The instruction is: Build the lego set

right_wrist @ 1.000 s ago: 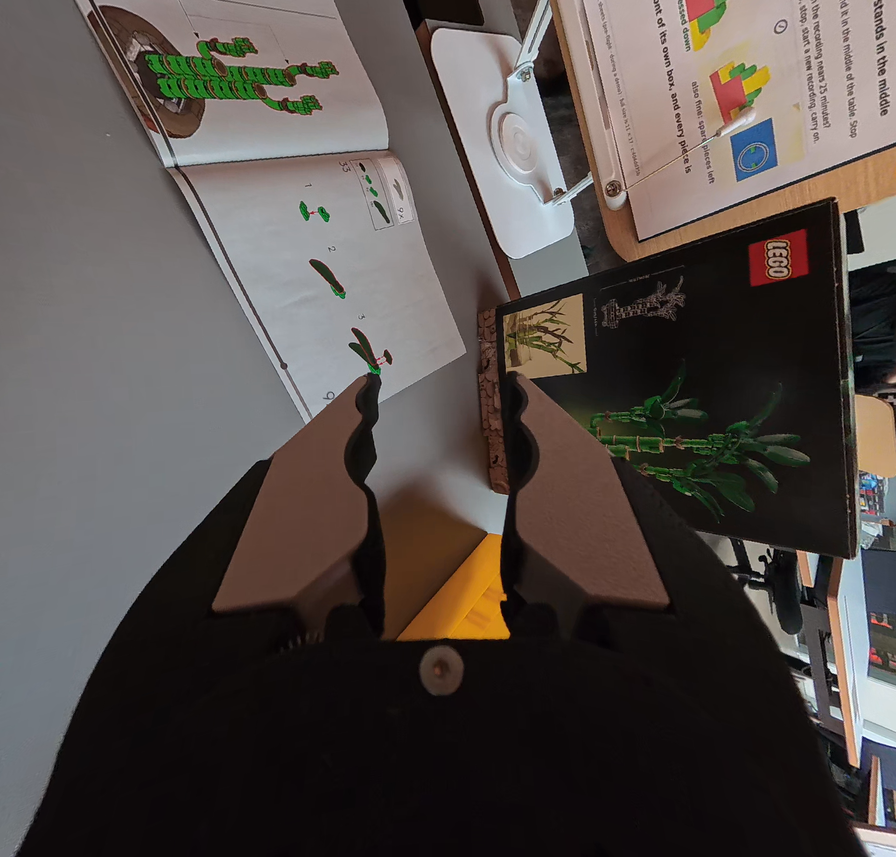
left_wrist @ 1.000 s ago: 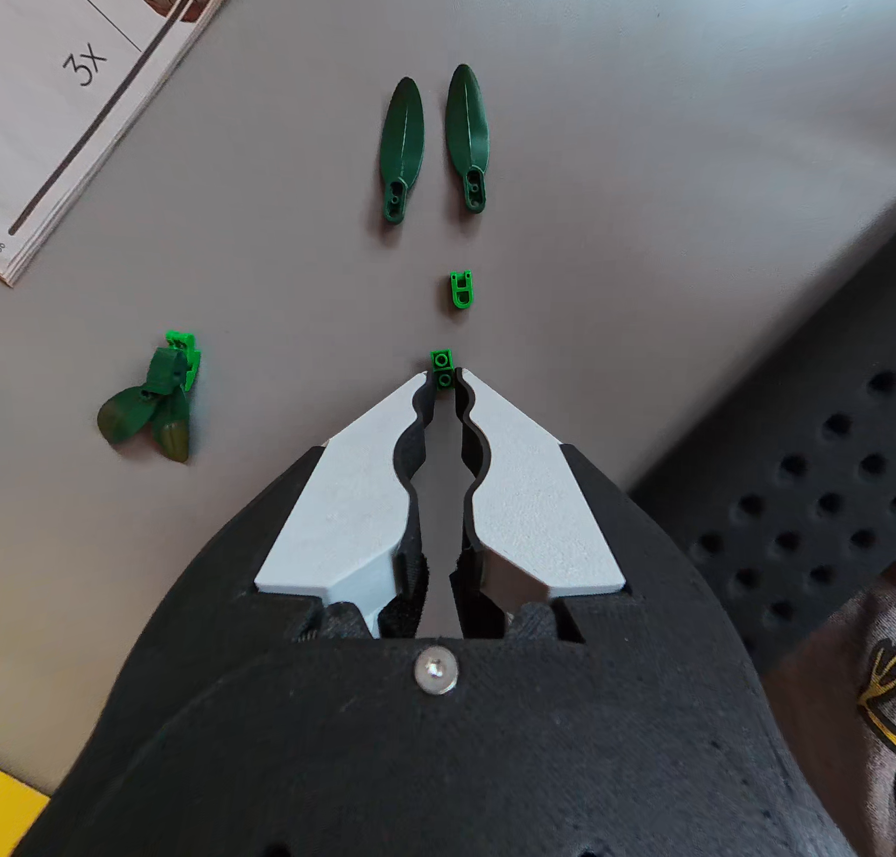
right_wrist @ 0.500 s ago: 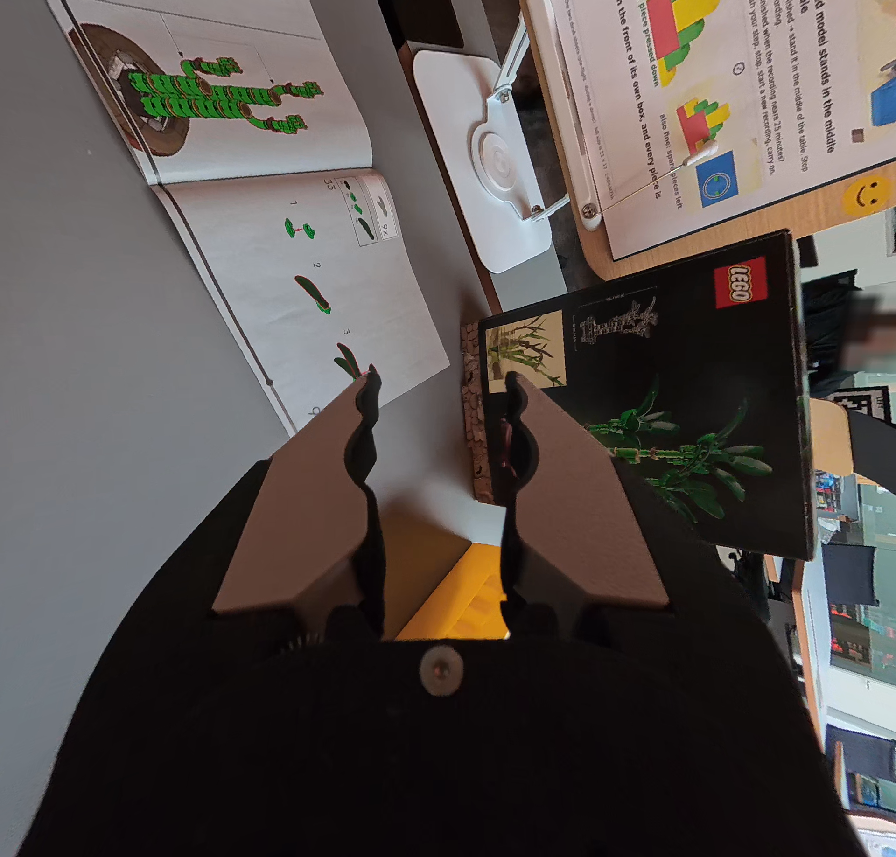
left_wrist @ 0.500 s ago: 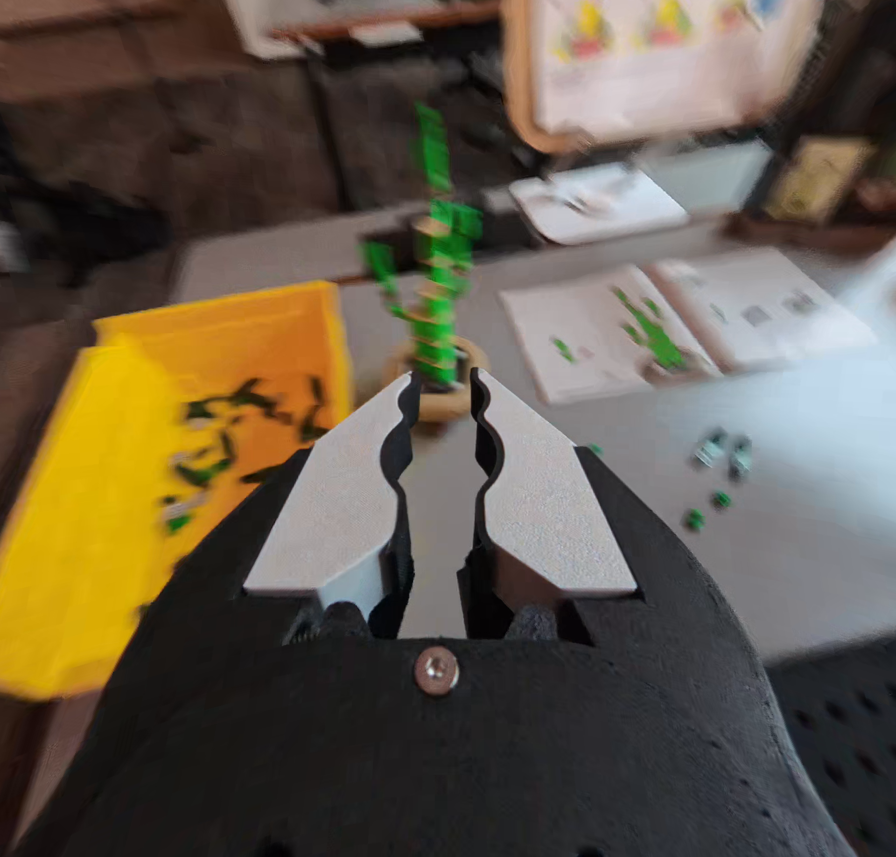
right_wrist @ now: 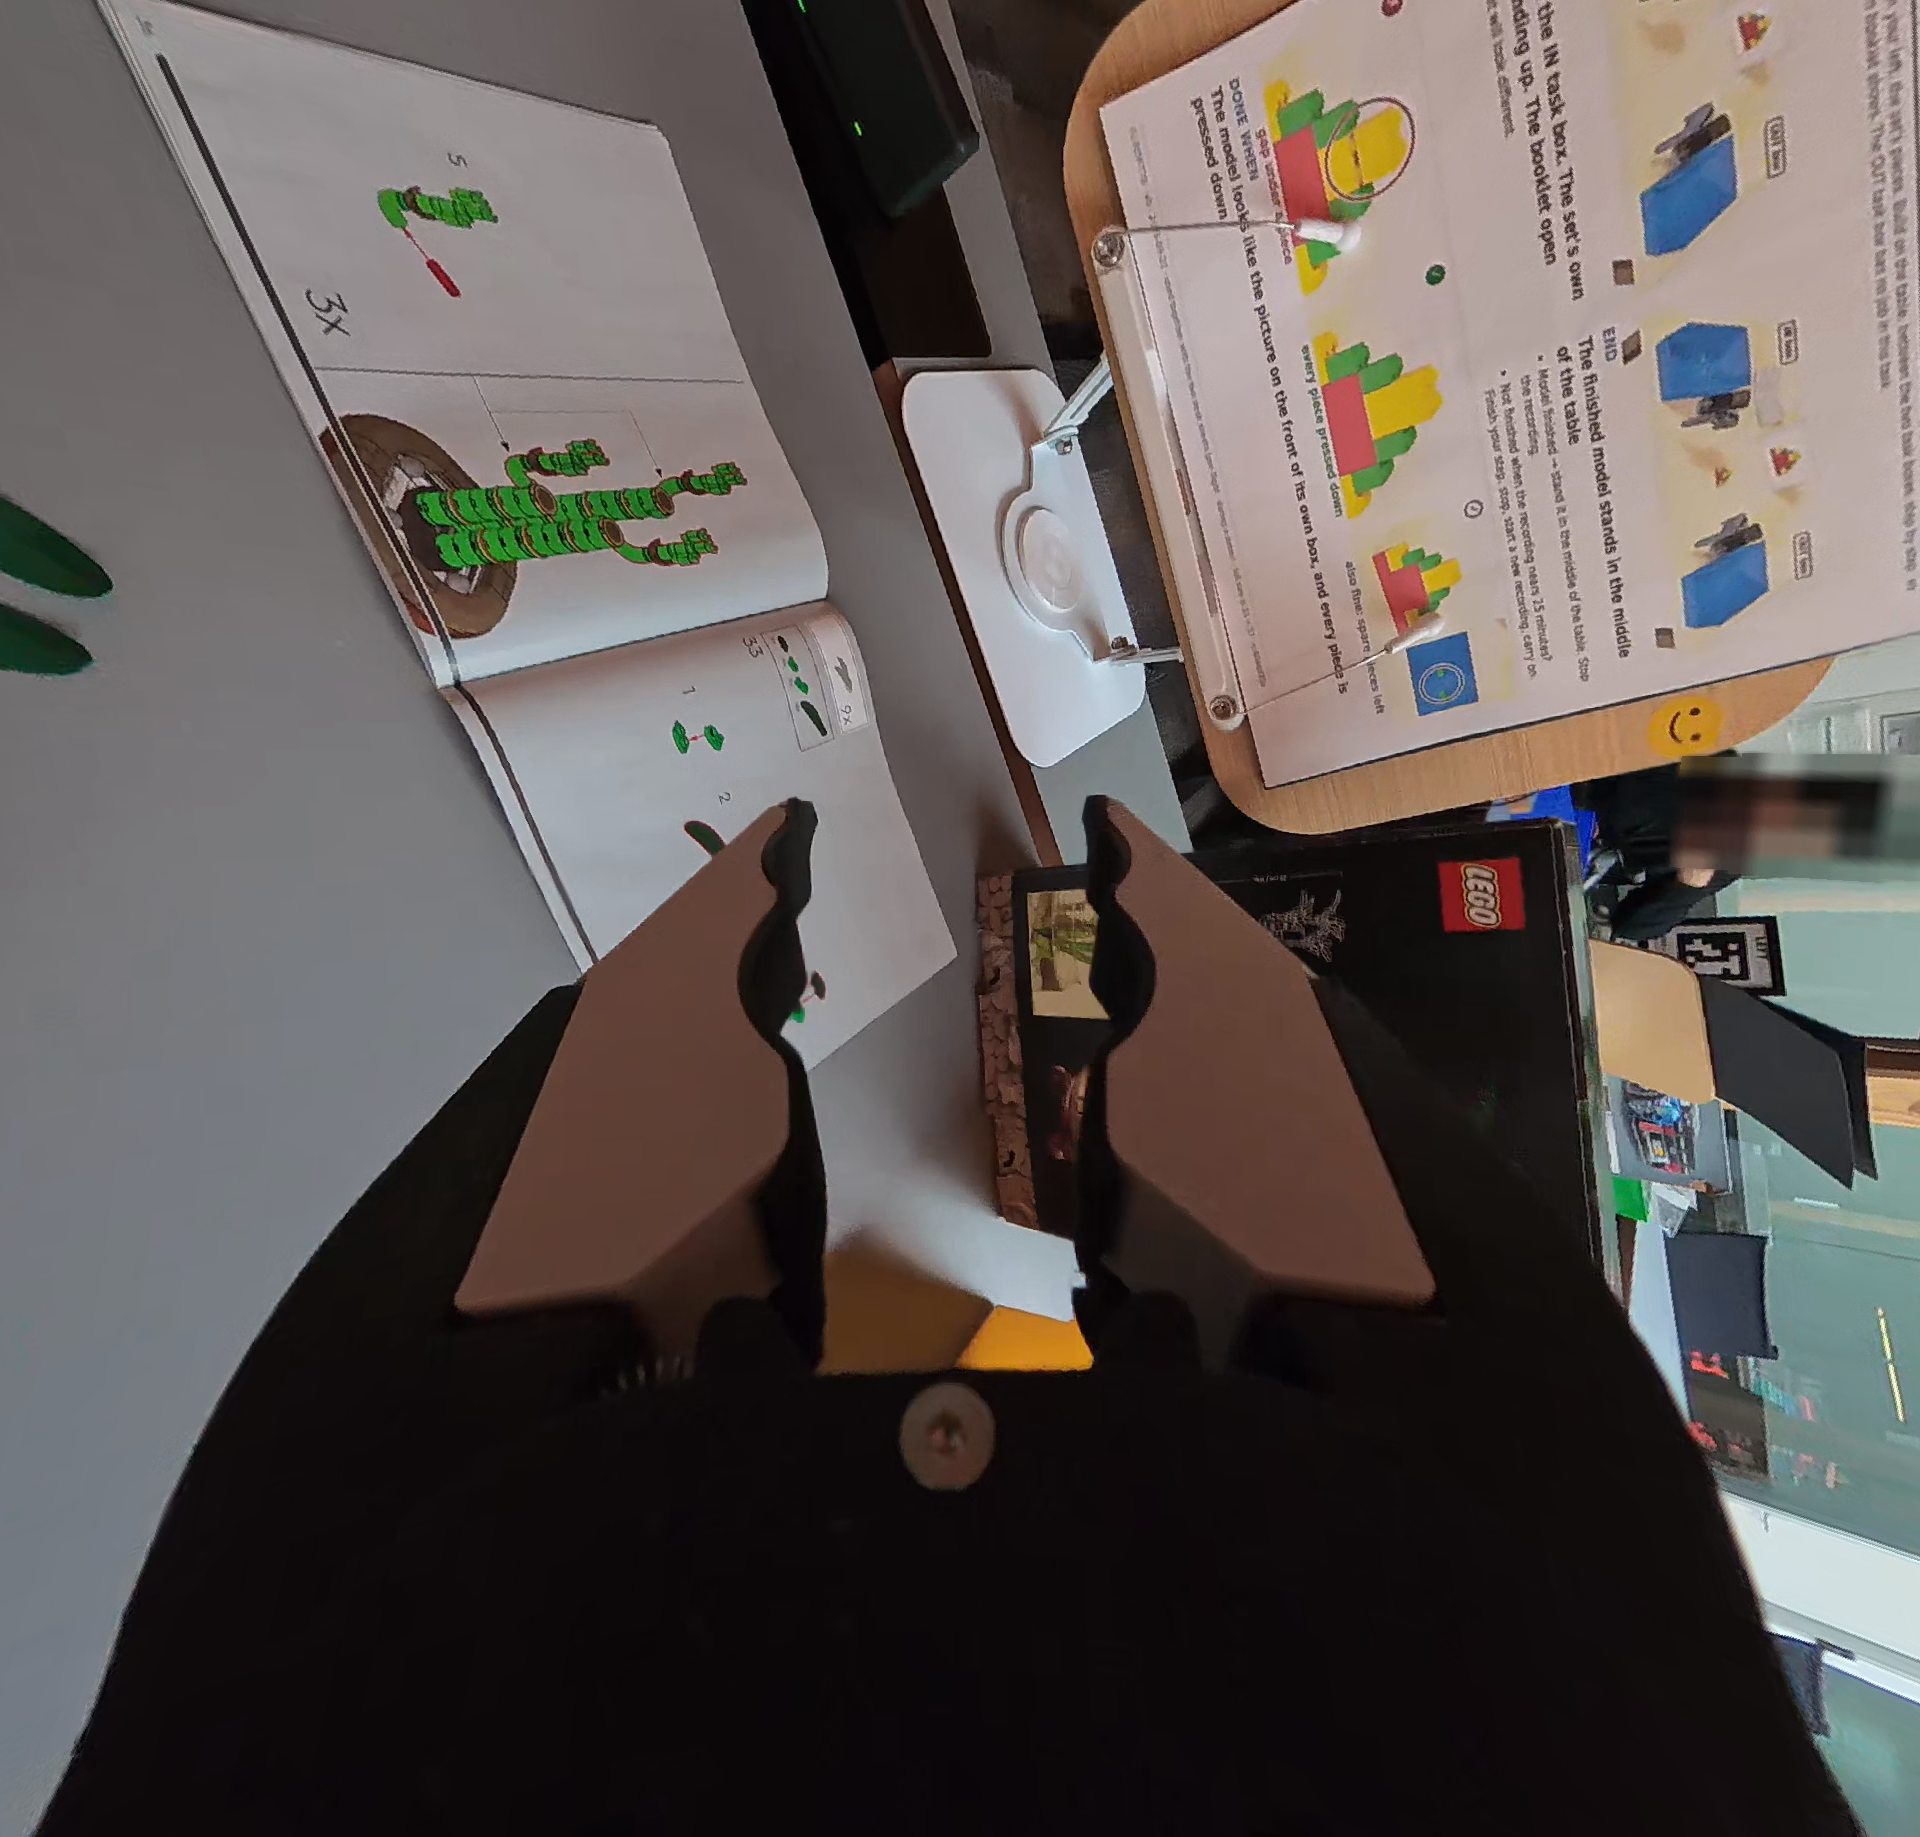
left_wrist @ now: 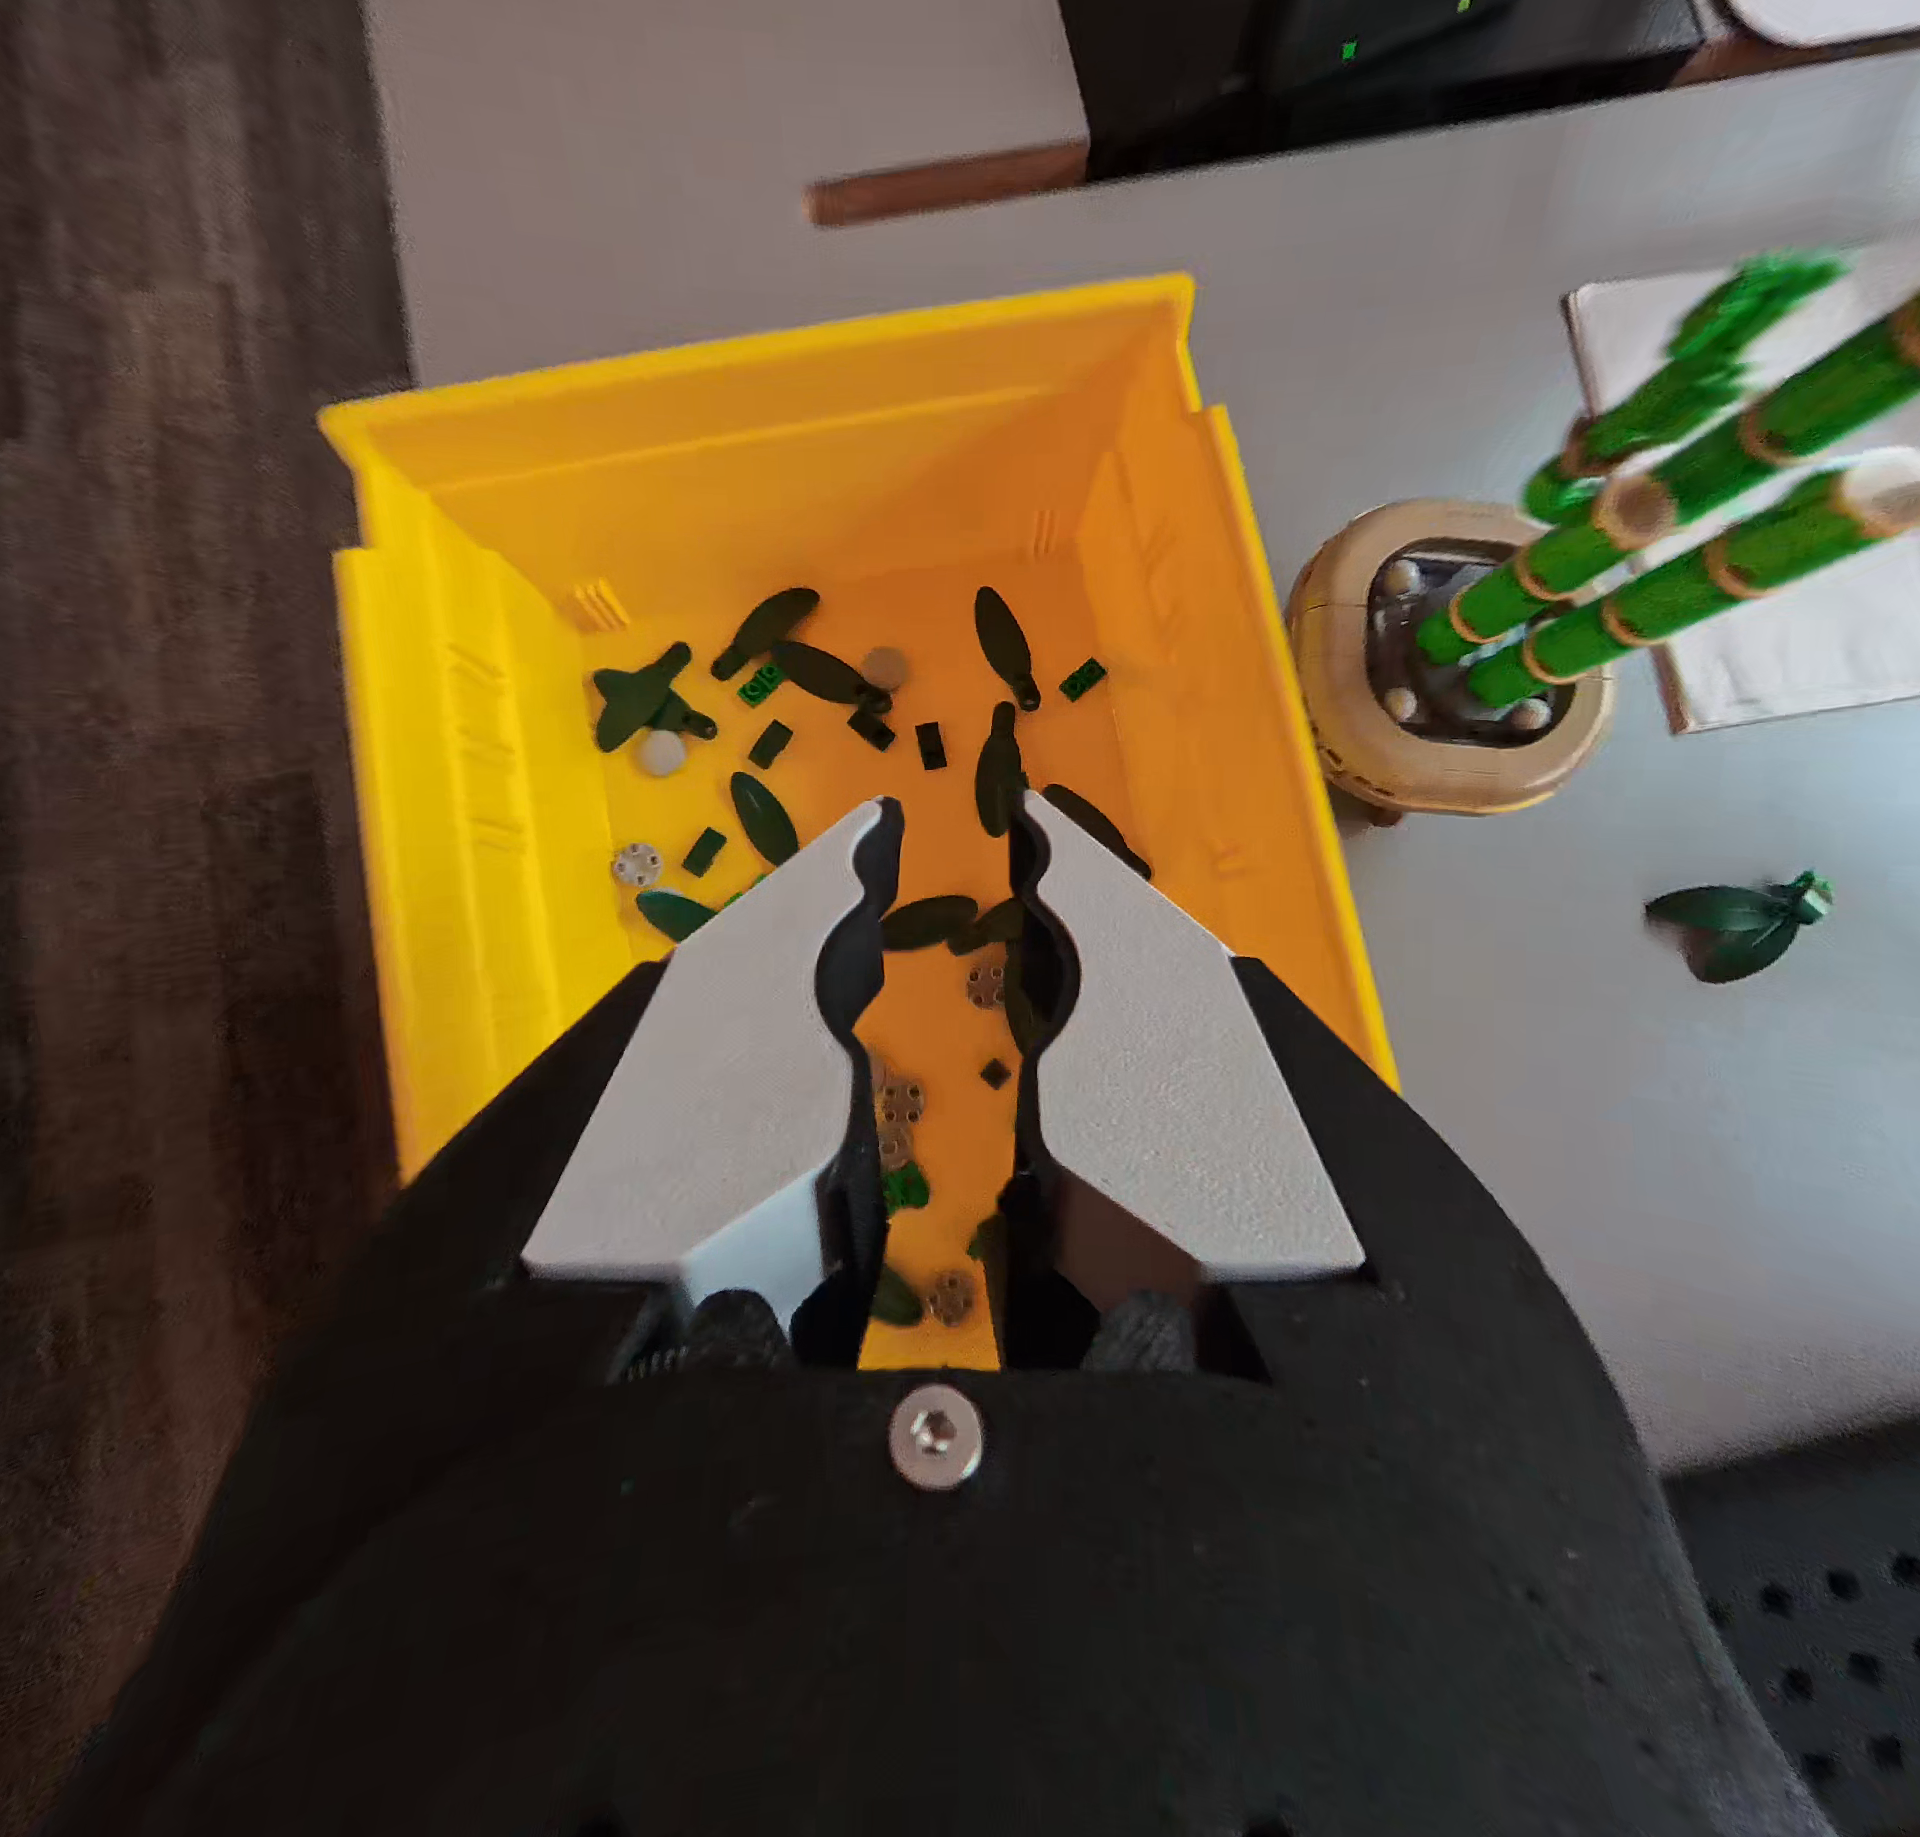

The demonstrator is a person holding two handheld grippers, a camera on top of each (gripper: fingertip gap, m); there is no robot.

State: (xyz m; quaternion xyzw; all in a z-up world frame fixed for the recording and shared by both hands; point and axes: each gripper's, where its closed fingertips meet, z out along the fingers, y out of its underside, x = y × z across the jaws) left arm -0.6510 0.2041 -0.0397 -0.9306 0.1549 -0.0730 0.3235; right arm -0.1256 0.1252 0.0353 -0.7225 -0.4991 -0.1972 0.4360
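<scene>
My left gripper [left_wrist: 954, 816] is open and empty above a yellow bin [left_wrist: 790, 374]. The bin holds several dark green leaves [left_wrist: 1003, 634], small green plates and grey round pieces. To its right stands the bamboo model [left_wrist: 1704, 551], green stalks in a tan round pot [left_wrist: 1340, 582]. A built leaf cluster [left_wrist: 1735, 923] lies on the grey table near the pot. My right gripper [right_wrist: 943, 819] is open and empty over the table, pointing at the open instruction booklet [right_wrist: 582, 416] and the black set box [right_wrist: 1455, 1008]. Two green leaves [right_wrist: 47, 582] show at the left edge.
A white stand base [right_wrist: 1029, 561] and a wooden board with a printed sheet [right_wrist: 1507, 353] stand behind the booklet. A black device [left_wrist: 1351, 31] sits at the table's far edge. Dark floor [left_wrist: 177, 644] lies left of the bin. A perforated black mat [left_wrist: 1818, 1621] lies at lower right. Left tips to right tips: about 55 cm.
My left gripper swung from the loose leaves and small green pieces on the table to above the yellow bin, and its jaws opened wider. My right gripper shifted slightly, staying open.
</scene>
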